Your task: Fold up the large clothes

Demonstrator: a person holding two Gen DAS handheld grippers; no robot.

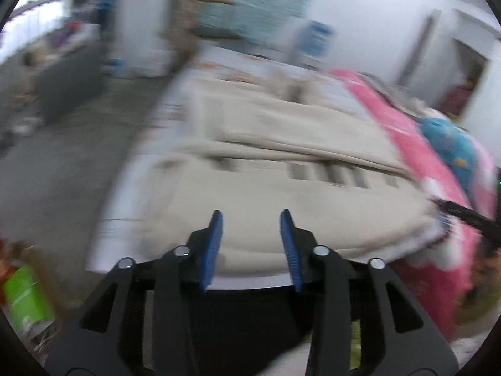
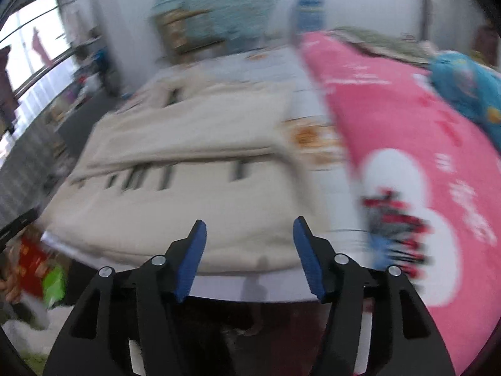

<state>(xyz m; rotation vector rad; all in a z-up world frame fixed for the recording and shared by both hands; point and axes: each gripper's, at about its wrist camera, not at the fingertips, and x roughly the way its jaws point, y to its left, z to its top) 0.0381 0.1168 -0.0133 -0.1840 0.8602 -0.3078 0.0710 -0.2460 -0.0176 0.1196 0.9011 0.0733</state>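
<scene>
Both tools hang above the near edge of the bed with nothing in them: the left tool [image 1: 250,216] has its blue pads apart with only air between, and the right tool [image 2: 249,224] stands wider still, just as empty. Ahead of and below both lies the beige garment [image 1: 281,188], spread flat on the bed [image 2: 307,106] and already doubled over once, with a fold line running across it beyond the pads and dark stripes just under that line. Off to the right of the right tool runs a pink blanket [image 2: 391,119] with a blue bundle [image 2: 469,91] at its far side; the left tool's view catches the tip of the right tool near the garment's right edge. As I read it, a fold has just been let go and the next grip is not yet chosen. The risk from here is a sloppy pinch: if either tool bites only the top layer, the fold will peel open when lifted. The right tool could also snag the pink blanket, which lies just beside the garment's edge. Both views are blurred, so exact edges are hard to judge.
</scene>
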